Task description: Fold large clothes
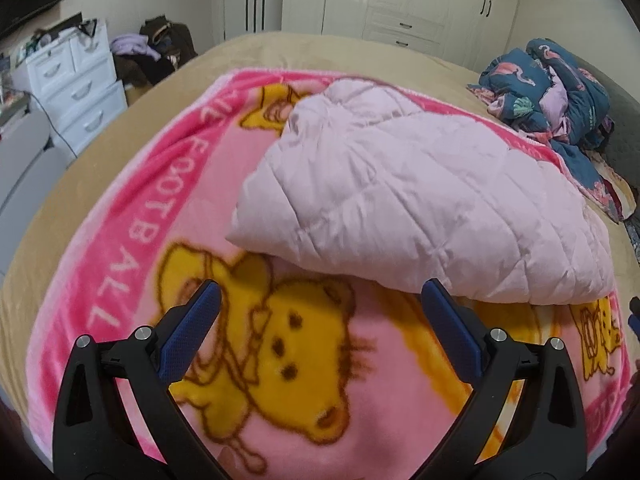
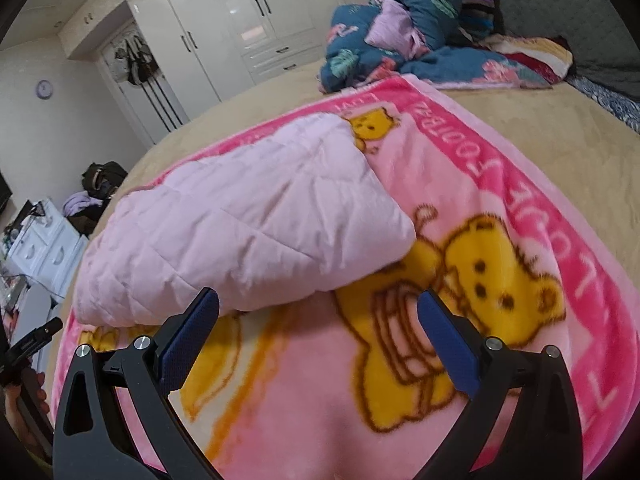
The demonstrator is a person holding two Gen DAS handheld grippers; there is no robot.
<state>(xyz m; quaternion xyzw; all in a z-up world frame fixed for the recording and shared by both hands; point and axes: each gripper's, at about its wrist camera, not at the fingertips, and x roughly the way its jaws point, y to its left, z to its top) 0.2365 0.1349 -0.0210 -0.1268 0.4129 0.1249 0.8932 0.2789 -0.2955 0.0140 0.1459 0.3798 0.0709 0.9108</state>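
A pale lilac quilted garment [image 1: 408, 200] lies folded in a thick bundle on a pink blanket with yellow bears [image 1: 132, 240] spread on the bed. It also shows in the right wrist view [image 2: 240, 220] on the same blanket [image 2: 500, 184]. My left gripper [image 1: 320, 300] is open and empty, just short of the bundle's near edge. My right gripper [image 2: 318, 304] is open and empty, also just short of the near edge. The left gripper's tip [image 2: 44, 330] shows at the far left of the right wrist view.
A heap of dark blue patterned clothes [image 1: 560, 96] lies at the bed's far right, also in the right wrist view [image 2: 400, 28]. A tan bedsheet [image 1: 100, 152] surrounds the blanket. White drawers [image 1: 76, 80] and a clothes pile [image 1: 156, 52] stand left. White wardrobes [image 1: 400, 0] line the far wall.
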